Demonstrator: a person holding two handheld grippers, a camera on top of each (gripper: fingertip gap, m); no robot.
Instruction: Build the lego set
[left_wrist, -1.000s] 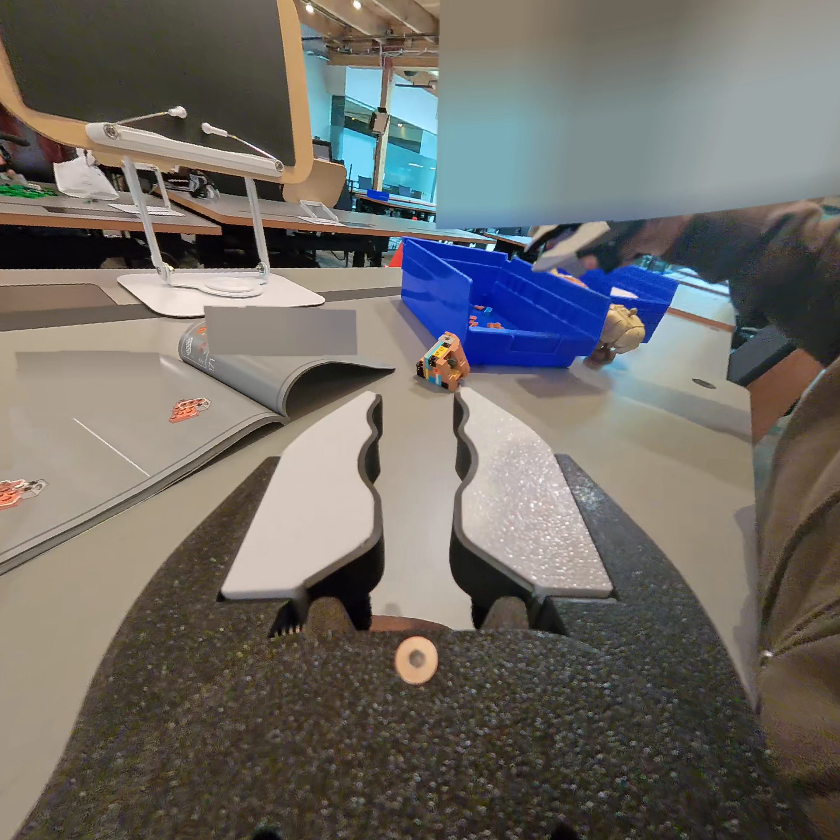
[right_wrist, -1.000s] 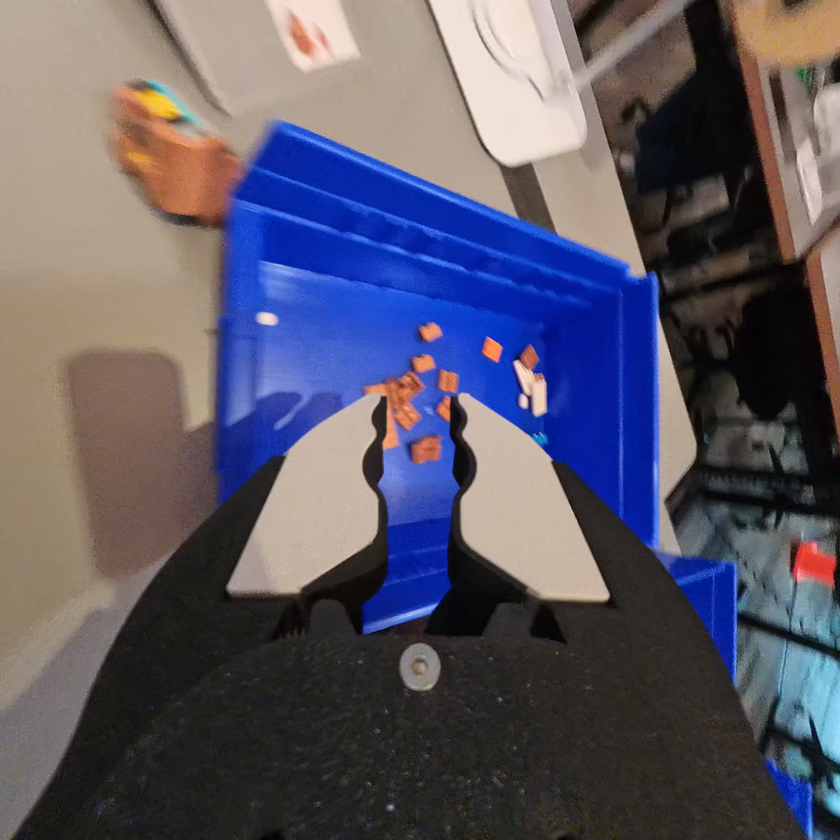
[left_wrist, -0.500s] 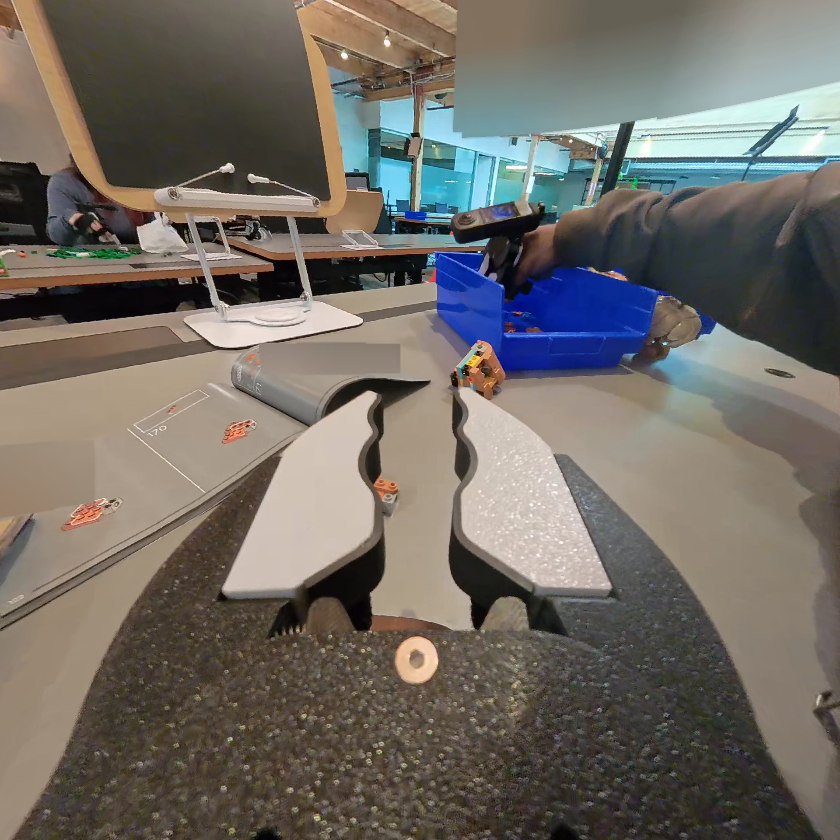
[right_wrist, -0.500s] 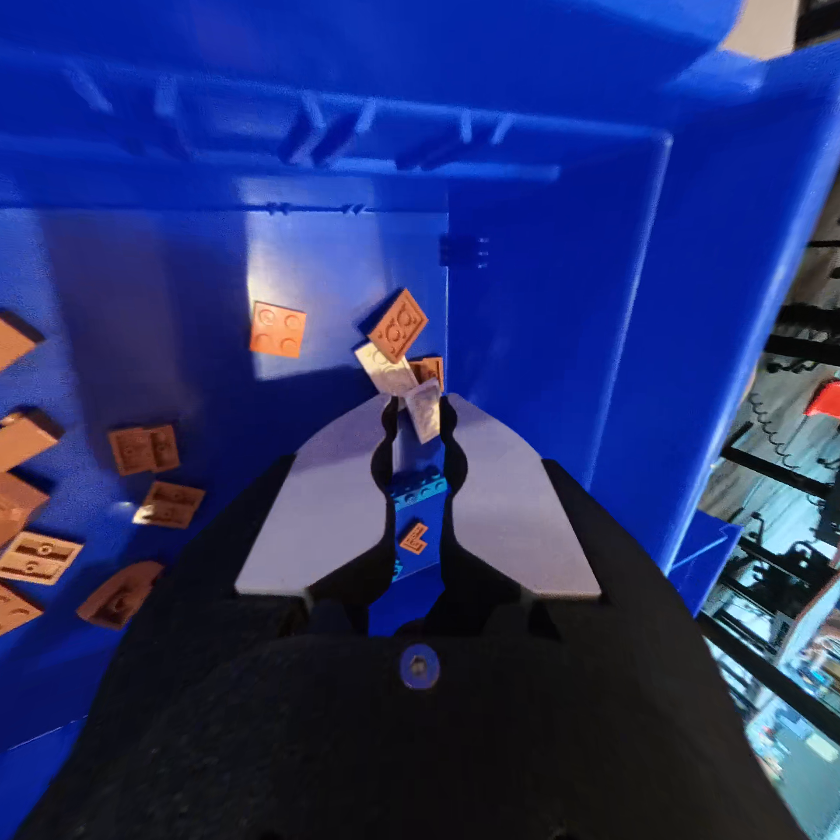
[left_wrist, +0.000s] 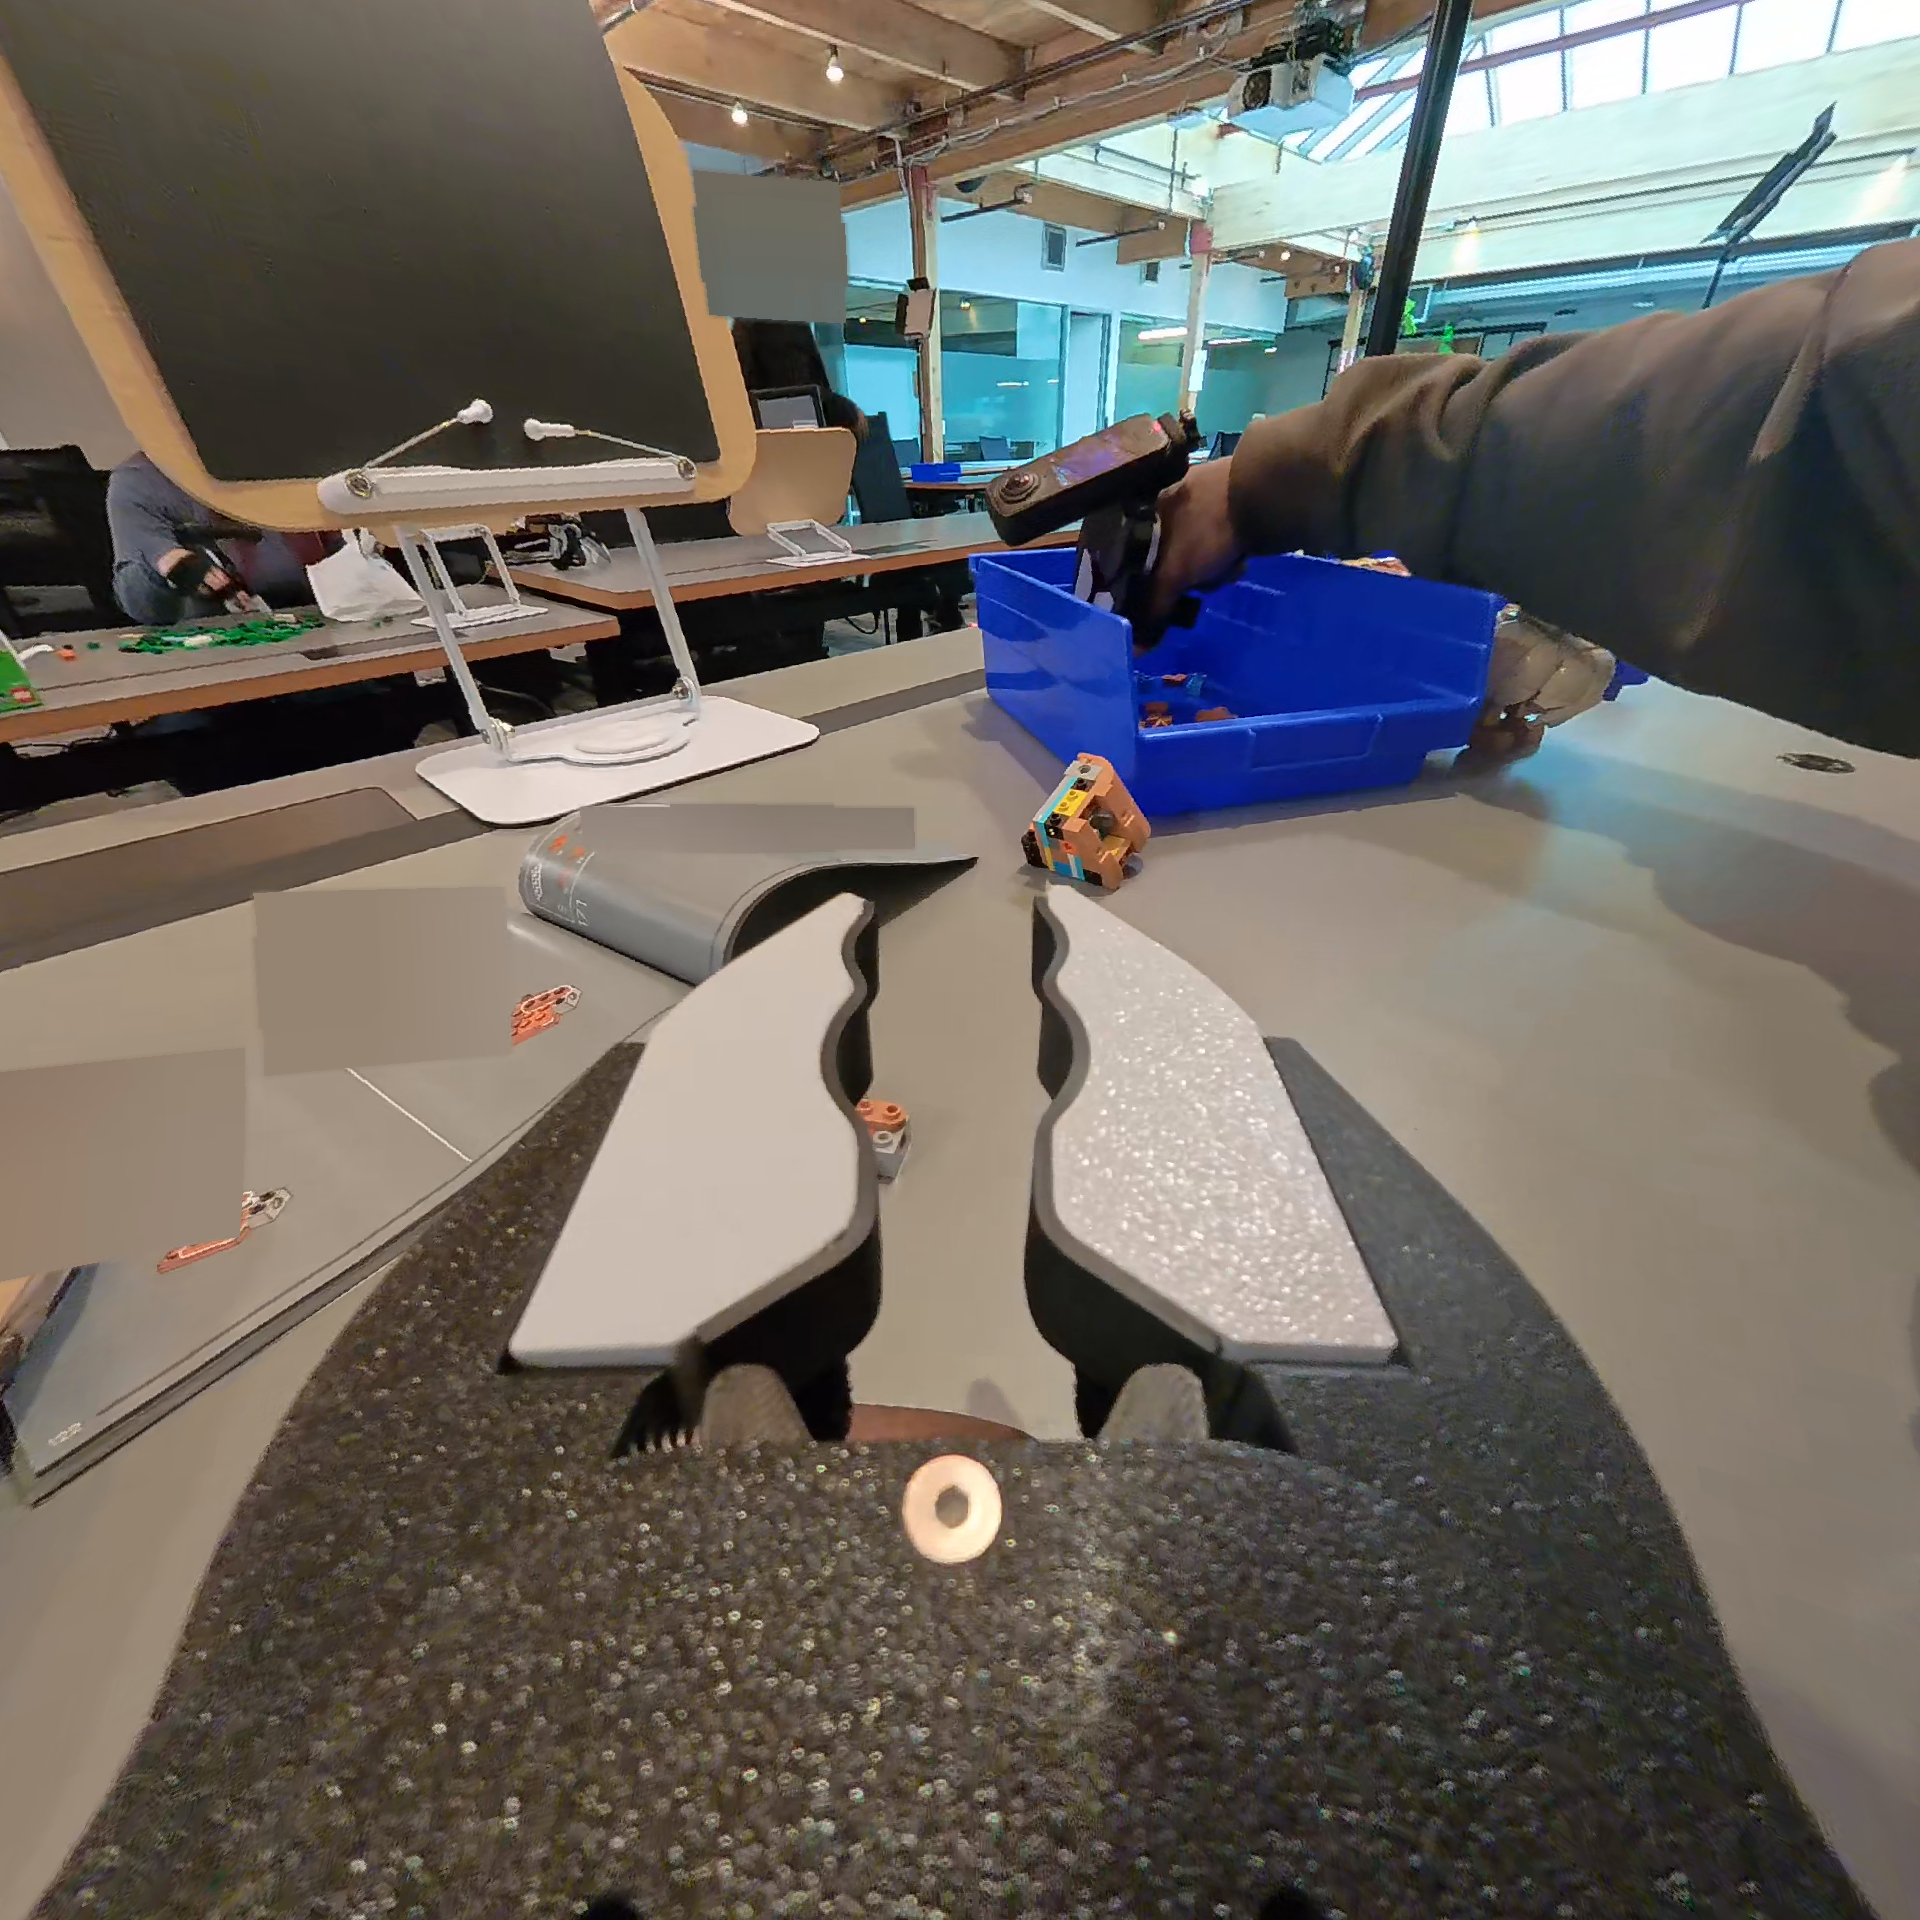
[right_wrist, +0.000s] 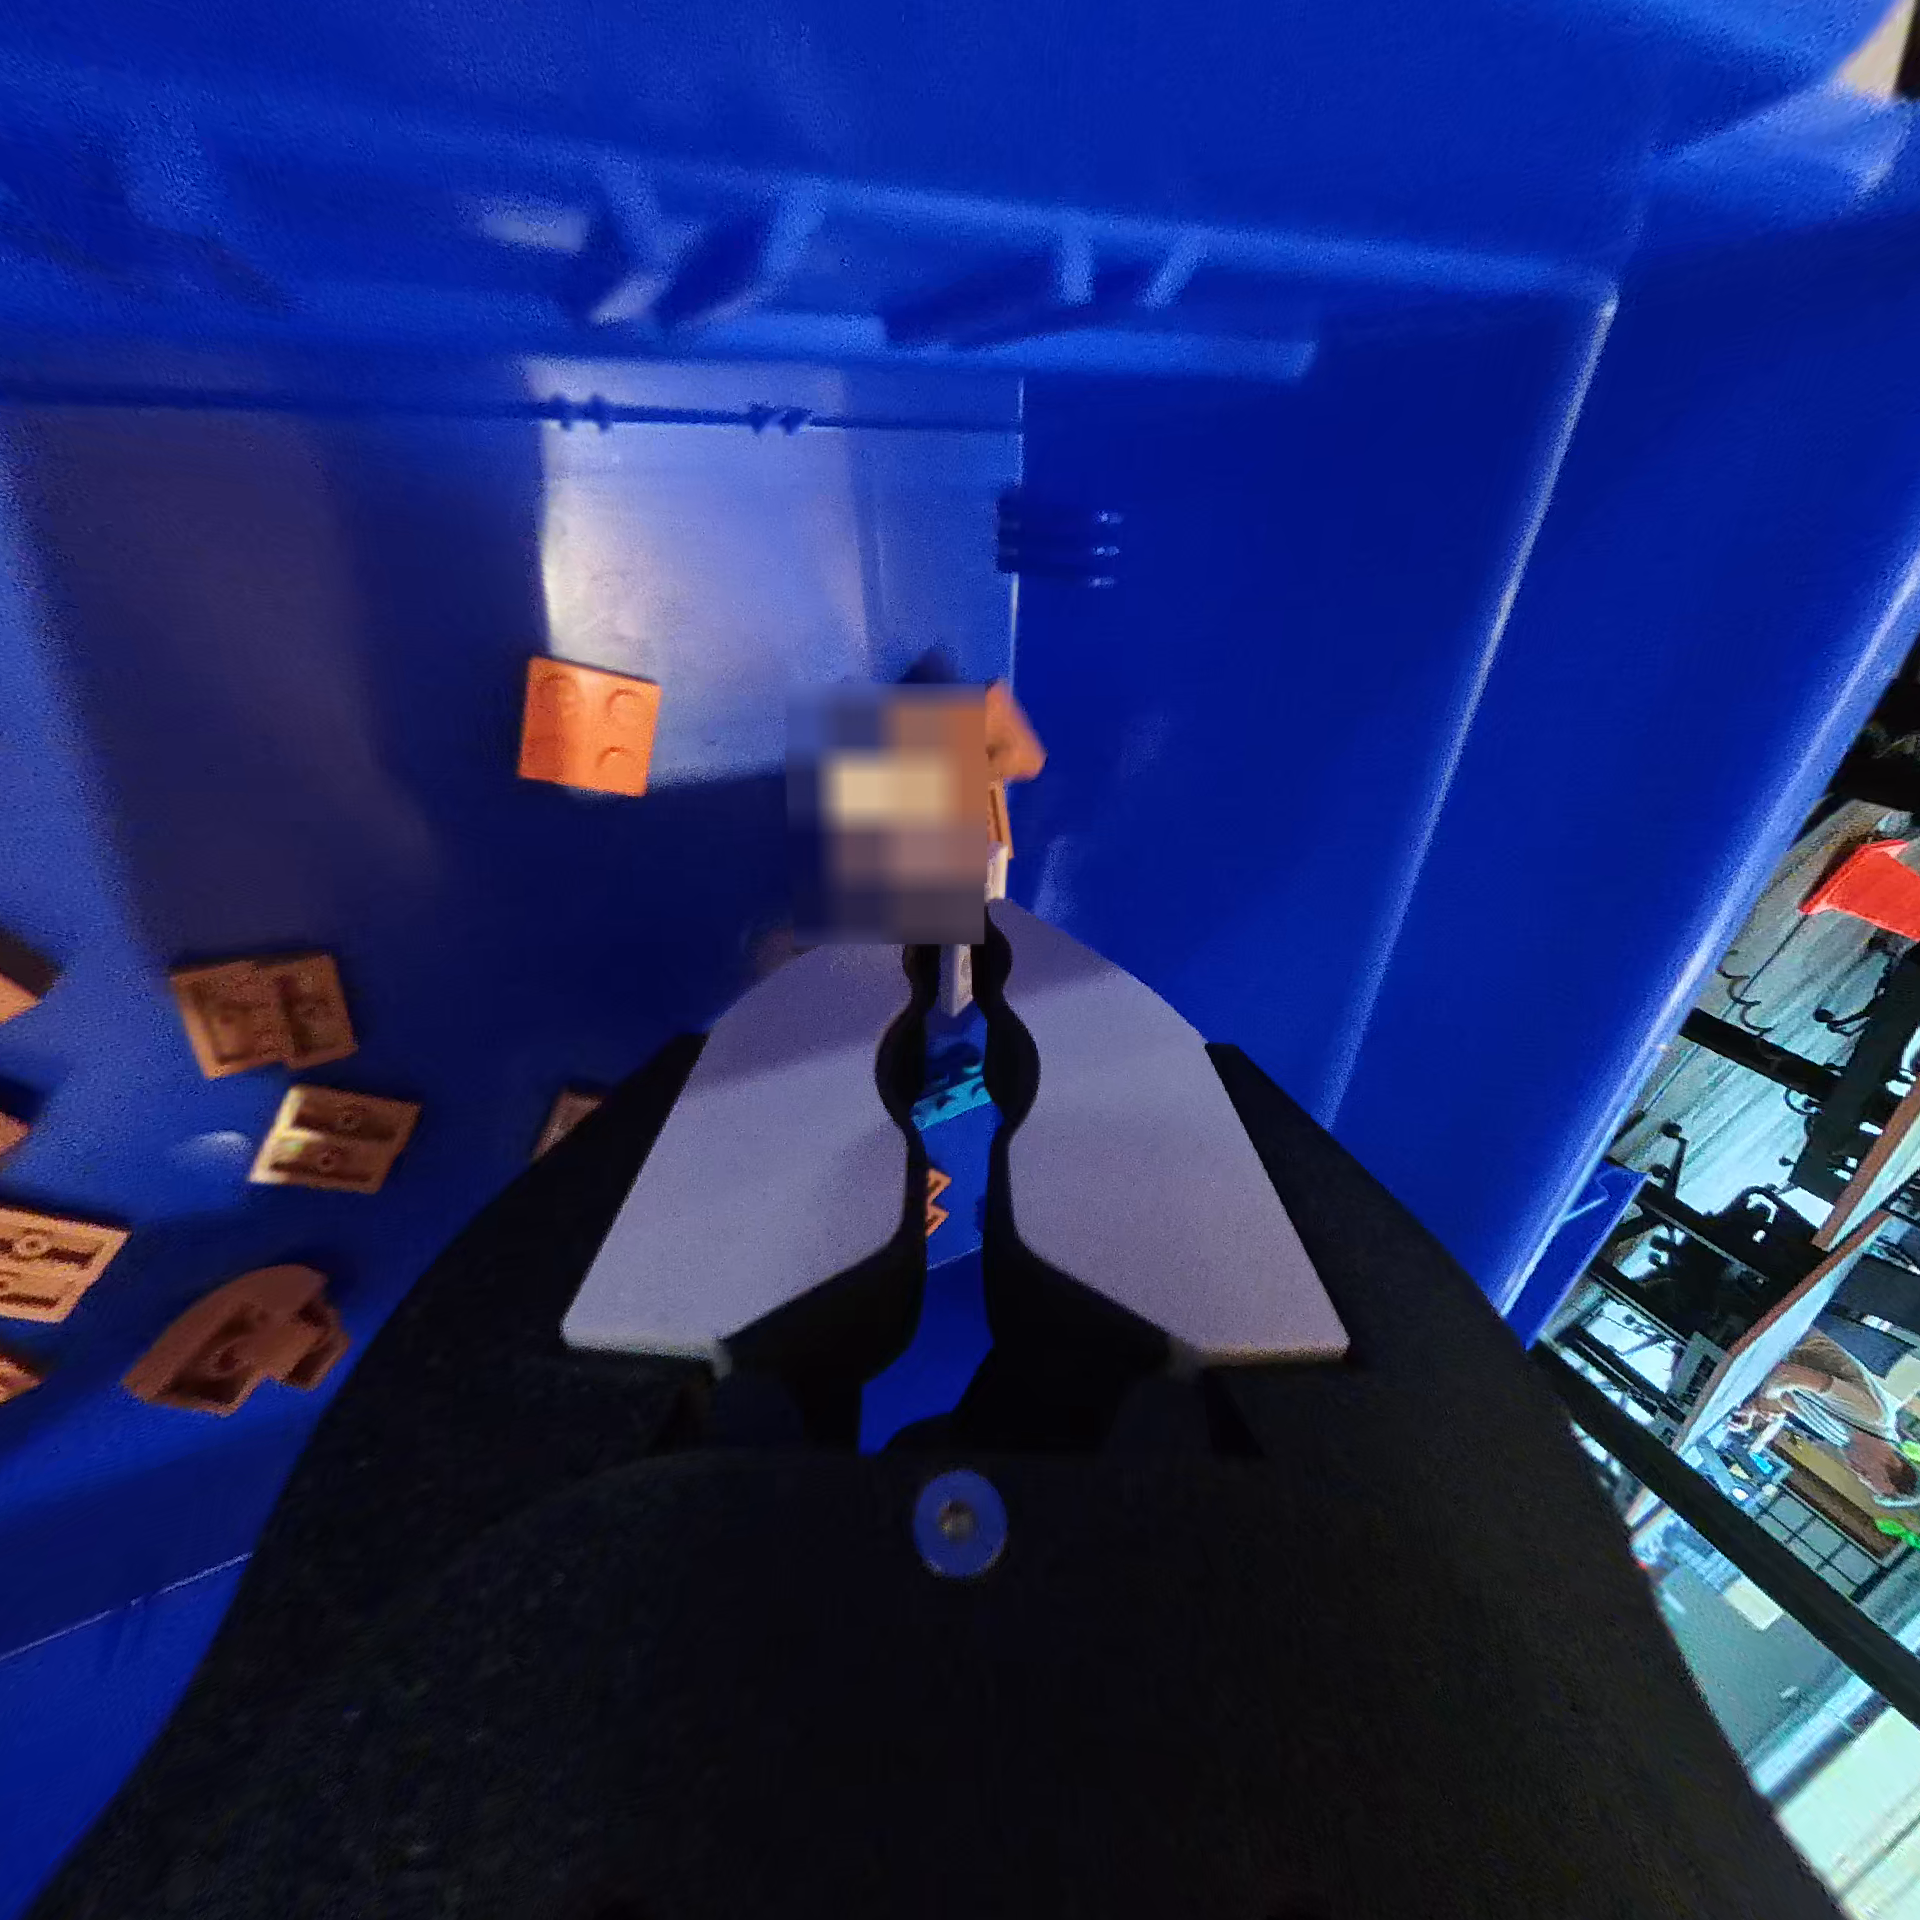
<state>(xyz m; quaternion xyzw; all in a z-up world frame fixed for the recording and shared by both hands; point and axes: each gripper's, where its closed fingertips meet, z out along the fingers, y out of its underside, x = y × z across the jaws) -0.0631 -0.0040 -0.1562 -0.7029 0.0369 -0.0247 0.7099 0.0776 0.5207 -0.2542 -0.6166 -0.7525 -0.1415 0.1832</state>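
Inside the bin (right_wrist: 1299, 727), the right tool (right_wrist: 954, 961) has narrowed onto a pale piece (right_wrist: 961, 982), so pickup begins; the left tool (left_wrist: 951, 925) stays wide.

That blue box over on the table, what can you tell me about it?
The open-topped blue plastic bin looks like glossy moulded plastic with ribbed walls. It stands upright on the grey table, its low front lip facing the small multicoloured brick model lying just before it. Small orange-brown brick plates lie scattered on its floor. The right gripper reaches inside near a corner, its fingers nearly closed around a pale piece.
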